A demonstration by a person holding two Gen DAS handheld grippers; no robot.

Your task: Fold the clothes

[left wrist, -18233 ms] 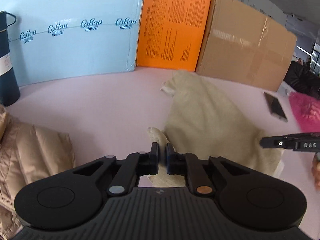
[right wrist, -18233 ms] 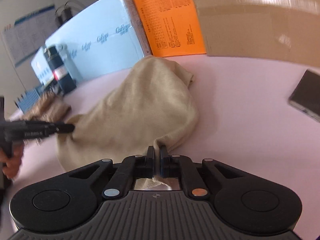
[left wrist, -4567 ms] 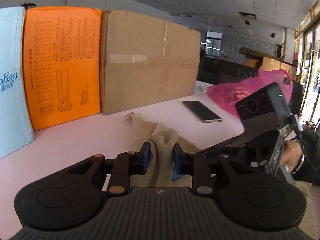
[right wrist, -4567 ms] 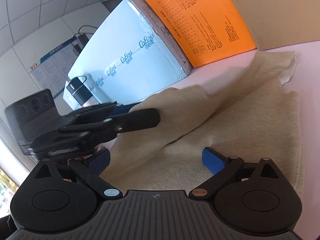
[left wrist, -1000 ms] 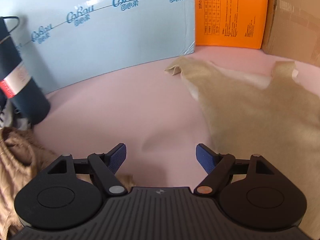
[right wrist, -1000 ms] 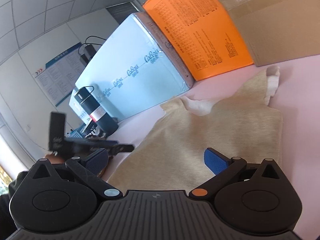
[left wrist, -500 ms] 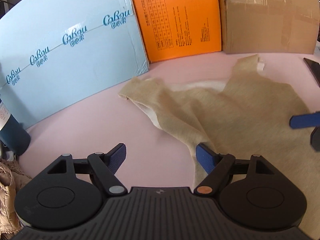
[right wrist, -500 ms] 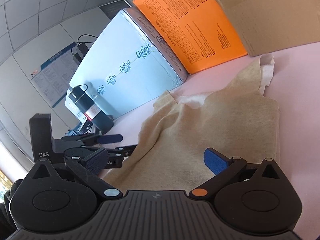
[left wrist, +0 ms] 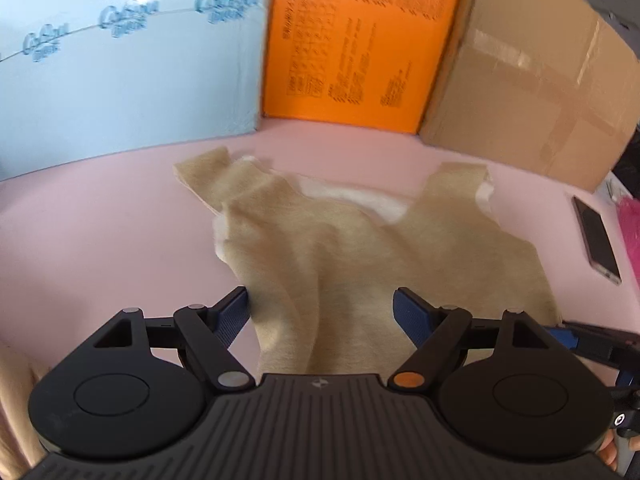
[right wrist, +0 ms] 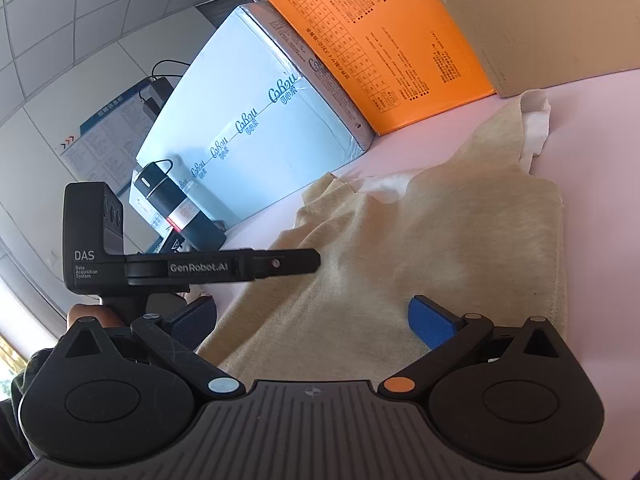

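A beige sleeveless top [left wrist: 360,248] lies spread on the pink table [left wrist: 100,220], straps pointing at the boxes, white lining showing at the neck. Its left side is rumpled into a fold. My left gripper [left wrist: 322,308] is open, its blue pads either side of the top's near left hem. My right gripper [right wrist: 312,320] is open over the near right part of the top [right wrist: 420,248]. The left gripper also shows in the right wrist view [right wrist: 316,258], reaching over the top's left edge.
A light blue box [left wrist: 120,60], an orange box [left wrist: 352,40] and a brown carton [left wrist: 532,80] stand along the far edge. A phone [left wrist: 596,240] and pink bag [left wrist: 630,232] lie right. A dark flask [right wrist: 180,208] stands left. Tan clothing [left wrist: 12,400] lies near left.
My left gripper has swung right and come over the top's near left hem. My right gripper stays open over the top and moved little.
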